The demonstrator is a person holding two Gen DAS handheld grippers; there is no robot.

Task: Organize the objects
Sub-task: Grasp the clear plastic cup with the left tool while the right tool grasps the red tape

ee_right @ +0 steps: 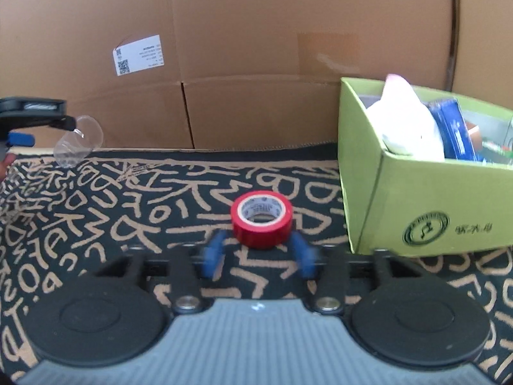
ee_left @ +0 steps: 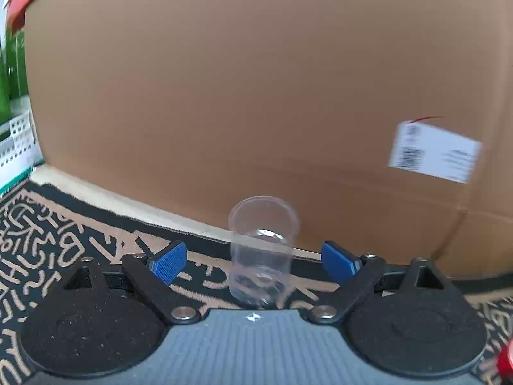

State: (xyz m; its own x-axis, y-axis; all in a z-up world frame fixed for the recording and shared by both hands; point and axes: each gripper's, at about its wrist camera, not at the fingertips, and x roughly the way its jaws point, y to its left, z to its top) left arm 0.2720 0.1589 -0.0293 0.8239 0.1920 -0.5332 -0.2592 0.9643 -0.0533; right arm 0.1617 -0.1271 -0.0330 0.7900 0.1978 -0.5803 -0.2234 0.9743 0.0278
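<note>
Right gripper: blue fingers spread wide, one on each side of the red tape roll at frame centre. Fingers motion-blurred; cannot tell whether the pads touch the roll. Nothing held yet. Roll lies flat on the patterned rug, core hole up.

Left gripper: blue pads far apart, clear plastic cup between them at lower centre of the left wrist view, pads well clear of its wall. In the right wrist view the same cup sits at the left edge, tilted, apparently off the rug beside the other gripper's fingertip. Whether it is supported or falling, cannot tell.

Outward: green cardboard box at right of the right wrist frame, near the tape, open top, already holding a white bag and a blue item. Large brown cardboard sheet fills the background. White perforated basket at left edge of the left wrist frame.

Judgement: step in hand is gripping the tape for transfer to the green box. To do it well: centre the roll between the pads, close across its outer wall at mid-height, squeeze firmly, since the roll looks rigid. Lift straight up to clear the box's near wall before moving right. Free space in the box appears limited; aim for the near left corner.
</note>
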